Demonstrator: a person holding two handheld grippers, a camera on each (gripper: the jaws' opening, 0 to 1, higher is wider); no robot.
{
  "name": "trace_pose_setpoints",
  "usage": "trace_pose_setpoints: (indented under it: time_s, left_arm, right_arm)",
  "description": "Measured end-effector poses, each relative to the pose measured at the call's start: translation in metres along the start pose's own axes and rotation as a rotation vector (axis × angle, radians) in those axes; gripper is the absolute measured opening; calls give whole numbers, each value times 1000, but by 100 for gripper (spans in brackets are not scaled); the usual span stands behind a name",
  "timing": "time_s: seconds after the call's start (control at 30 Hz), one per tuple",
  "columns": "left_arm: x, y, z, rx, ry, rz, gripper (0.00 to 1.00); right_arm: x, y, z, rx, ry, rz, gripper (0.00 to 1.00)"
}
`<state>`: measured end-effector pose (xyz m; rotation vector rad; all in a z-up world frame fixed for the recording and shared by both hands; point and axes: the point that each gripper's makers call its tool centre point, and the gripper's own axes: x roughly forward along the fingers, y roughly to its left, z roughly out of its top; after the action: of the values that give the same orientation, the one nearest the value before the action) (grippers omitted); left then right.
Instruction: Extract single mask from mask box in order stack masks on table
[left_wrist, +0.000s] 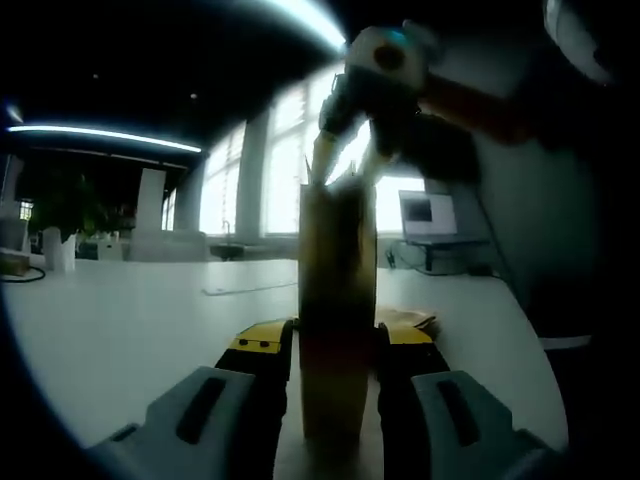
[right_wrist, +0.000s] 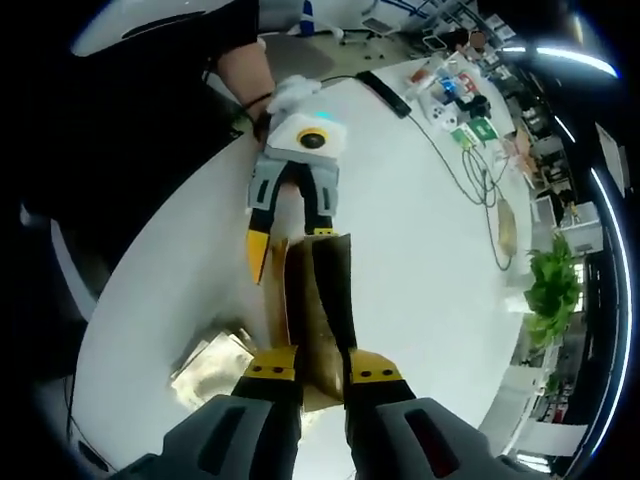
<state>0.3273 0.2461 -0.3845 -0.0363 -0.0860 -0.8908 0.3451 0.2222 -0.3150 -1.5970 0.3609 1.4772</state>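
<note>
A tall brown mask box (left_wrist: 337, 300) stands upright on the white table (left_wrist: 120, 320), and my left gripper (left_wrist: 337, 350) is shut on its lower sides. My right gripper (left_wrist: 348, 165) comes down from above with its fingertips at the box's open top. In the right gripper view I look down the box (right_wrist: 318, 290); my right gripper (right_wrist: 322, 372) has its yellow-tipped jaws close together with brown material between them. Whether that is a mask or the box's edge is hidden. The left gripper (right_wrist: 290, 238) holds the box's far end. Flat golden mask packets (right_wrist: 212, 362) lie beside the box.
The golden packets (left_wrist: 408, 322) lie just behind the box. A cable (right_wrist: 455, 160) and small items (right_wrist: 455, 95) sit at the table's far end. A person's arm (right_wrist: 245, 70) reaches in behind the left gripper. A laptop (left_wrist: 428, 215) stands at the back.
</note>
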Motion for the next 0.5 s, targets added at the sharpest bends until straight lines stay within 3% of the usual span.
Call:
trace_pose_setpoints:
  time_s: [0.33,0.5]
  left_arm:
    - [1,-2,0,0,0,-3,26]
    - [1,-2,0,1,0,-5,26]
  right_arm:
    - [3,4,2,-26,7,25,9]
    - [1,9,10,-6,-30,57,7]
